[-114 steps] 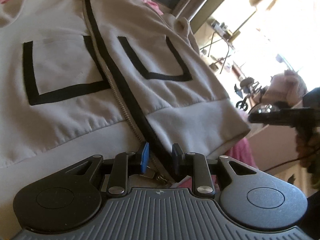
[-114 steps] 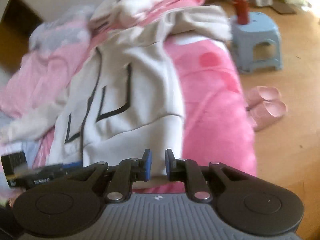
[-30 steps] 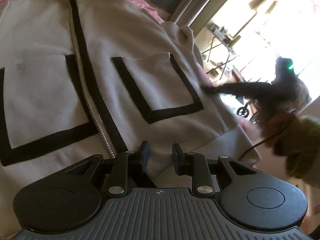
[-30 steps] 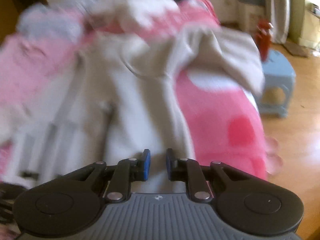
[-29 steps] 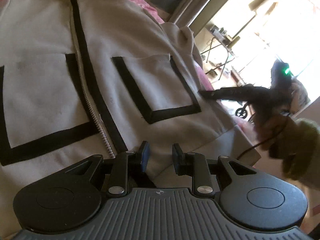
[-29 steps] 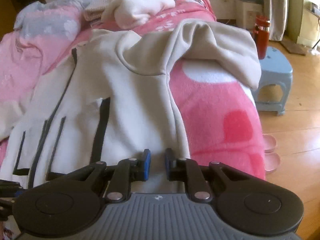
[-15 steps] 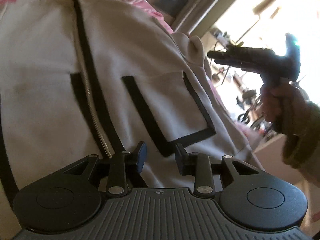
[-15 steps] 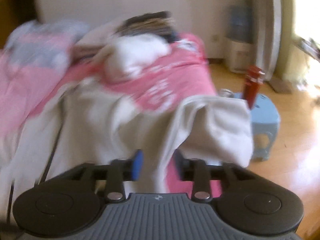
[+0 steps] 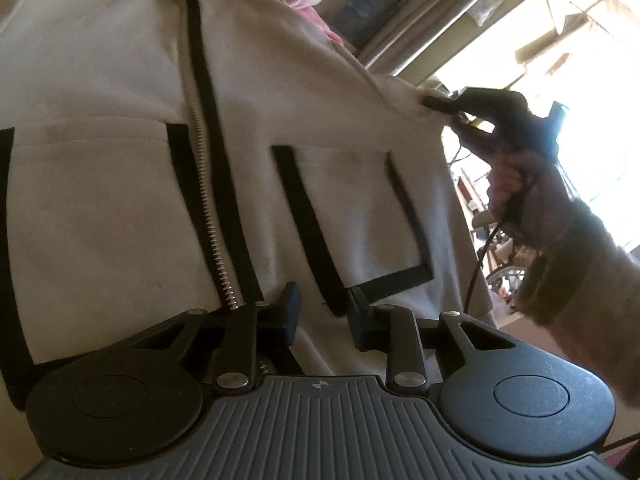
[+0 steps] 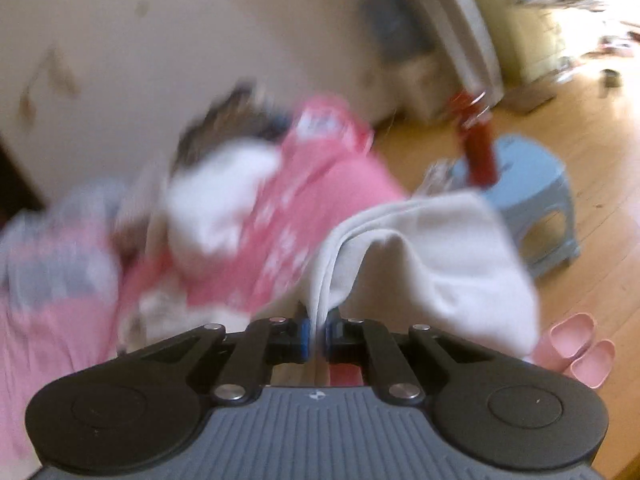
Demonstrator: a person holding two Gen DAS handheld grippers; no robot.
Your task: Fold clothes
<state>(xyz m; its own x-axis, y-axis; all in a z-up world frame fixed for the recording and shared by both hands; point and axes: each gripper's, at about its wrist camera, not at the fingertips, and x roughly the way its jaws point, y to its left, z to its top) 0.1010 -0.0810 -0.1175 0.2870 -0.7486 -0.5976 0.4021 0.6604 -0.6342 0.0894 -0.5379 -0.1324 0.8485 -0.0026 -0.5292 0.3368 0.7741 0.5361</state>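
A cream zip-up hoodie (image 9: 120, 184) with black-trimmed pockets lies spread on a pink bed (image 10: 52, 344). The left gripper (image 9: 322, 312) sits at the hoodie's bottom edge, its jaws closing, with a fold of cream fabric and black trim between them. The right gripper (image 10: 316, 334), held by a hand (image 9: 520, 184) in a fuzzy sleeve, has its jaws clamped tight on the hoodie's sleeve (image 10: 432, 256), lifting it. Beyond those jaws stand a blue stool (image 10: 536, 200) with a red bottle (image 10: 478, 140), and pink slippers (image 10: 576, 348) to their right.
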